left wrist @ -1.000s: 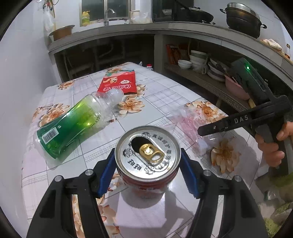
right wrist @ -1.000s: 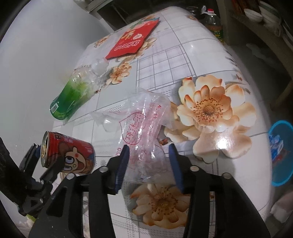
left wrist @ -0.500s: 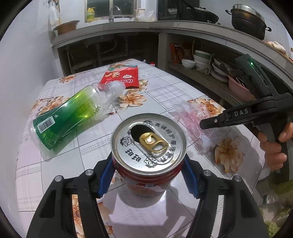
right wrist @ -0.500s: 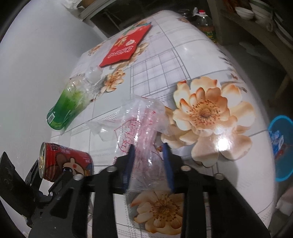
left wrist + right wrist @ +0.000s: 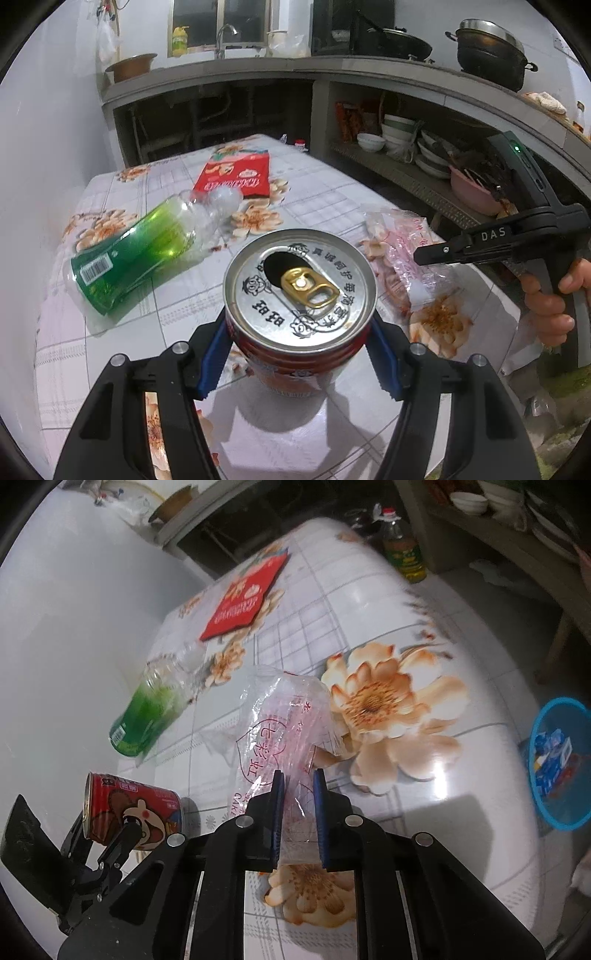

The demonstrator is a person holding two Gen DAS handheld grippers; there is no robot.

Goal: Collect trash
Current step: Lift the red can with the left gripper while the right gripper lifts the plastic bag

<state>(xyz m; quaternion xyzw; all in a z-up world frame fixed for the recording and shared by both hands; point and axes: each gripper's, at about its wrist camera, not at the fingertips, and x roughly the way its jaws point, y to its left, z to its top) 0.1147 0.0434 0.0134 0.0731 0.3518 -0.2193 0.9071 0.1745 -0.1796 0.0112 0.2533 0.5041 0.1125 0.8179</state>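
Note:
My left gripper (image 5: 299,354) is shut on a red drink can (image 5: 299,291) with an open silver top, held just above the table. In the right wrist view that can (image 5: 133,808) lies tilted in the left gripper (image 5: 107,830) at lower left. My right gripper (image 5: 298,786) has its jaws closing on a crumpled clear plastic bag (image 5: 280,731) with red print; the blue pads pinch its near end. The bag (image 5: 402,258) also shows beside the right gripper (image 5: 439,254). A green plastic bottle (image 5: 140,254) lies on its side, and a red snack packet (image 5: 232,177) lies flat behind it.
The table (image 5: 332,206) wears a glossy flowered cloth. A blue bin (image 5: 561,764) holding wrappers stands on the floor to the right. An oil bottle (image 5: 402,550) stands beyond the far table edge. Shelves with bowls (image 5: 399,136) run along the right.
The right gripper's jaws have narrowed from wide apart to pinching the plastic bag, whose far part has bunched up. The left gripper still holds the can.

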